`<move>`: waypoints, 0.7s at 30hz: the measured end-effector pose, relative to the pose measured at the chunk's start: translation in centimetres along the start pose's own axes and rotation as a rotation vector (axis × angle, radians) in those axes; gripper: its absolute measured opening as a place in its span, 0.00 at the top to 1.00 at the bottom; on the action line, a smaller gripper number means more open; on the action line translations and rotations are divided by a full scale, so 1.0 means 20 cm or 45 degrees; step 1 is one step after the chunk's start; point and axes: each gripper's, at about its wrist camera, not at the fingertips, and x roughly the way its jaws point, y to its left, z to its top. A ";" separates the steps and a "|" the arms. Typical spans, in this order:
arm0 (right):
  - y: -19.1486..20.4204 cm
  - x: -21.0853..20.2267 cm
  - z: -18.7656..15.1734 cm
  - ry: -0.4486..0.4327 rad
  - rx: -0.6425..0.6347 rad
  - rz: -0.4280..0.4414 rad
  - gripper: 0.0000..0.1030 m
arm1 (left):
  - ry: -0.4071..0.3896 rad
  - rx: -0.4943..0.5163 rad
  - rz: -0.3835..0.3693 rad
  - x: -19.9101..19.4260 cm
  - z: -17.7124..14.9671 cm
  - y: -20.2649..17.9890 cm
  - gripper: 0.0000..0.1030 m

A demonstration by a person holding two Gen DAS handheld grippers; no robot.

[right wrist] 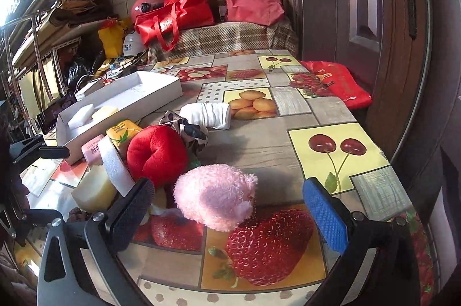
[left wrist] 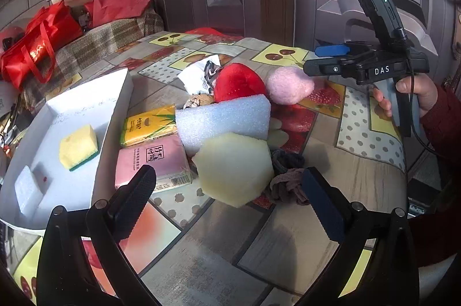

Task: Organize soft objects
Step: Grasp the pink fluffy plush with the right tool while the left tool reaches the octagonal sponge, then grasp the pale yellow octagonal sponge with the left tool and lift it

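A white tray (left wrist: 112, 115) at the left holds a yellow sponge (left wrist: 78, 147) and a white foam block (left wrist: 27, 189). Beside it lie a yellow tissue pack (left wrist: 148, 126), a pink tissue pack (left wrist: 155, 164), a pale blue foam slab (left wrist: 223, 118), a cream hexagonal sponge (left wrist: 234, 172), a red plush (left wrist: 239, 82) and a pink plush (left wrist: 289, 85). My left gripper (left wrist: 230, 199) is open, just short of the cream sponge. My right gripper (right wrist: 230, 208) is open, with the pink plush (right wrist: 214, 195) between its fingers; it also shows in the left wrist view (left wrist: 325, 66).
Dark and brown hair ties (left wrist: 288, 176) lie right of the cream sponge. A rolled white cloth (right wrist: 207, 111) and a patterned scrunchie (right wrist: 190, 130) sit mid-table. Red bags (right wrist: 173, 15) are piled on a covered bench behind. A door stands at the right, past the table edge (right wrist: 397, 173).
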 end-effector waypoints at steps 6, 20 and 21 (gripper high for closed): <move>0.04 0.13 0.00 0.153 -0.081 0.061 0.00 | 0.048 -0.131 -0.038 0.07 0.03 0.08 0.07; 0.09 0.26 0.01 0.311 -0.138 0.022 0.32 | 0.161 -0.061 0.021 0.17 0.04 -0.03 0.20; 0.09 0.26 0.01 0.322 -0.139 0.021 0.32 | 0.161 -0.066 0.027 0.16 0.04 -0.03 0.20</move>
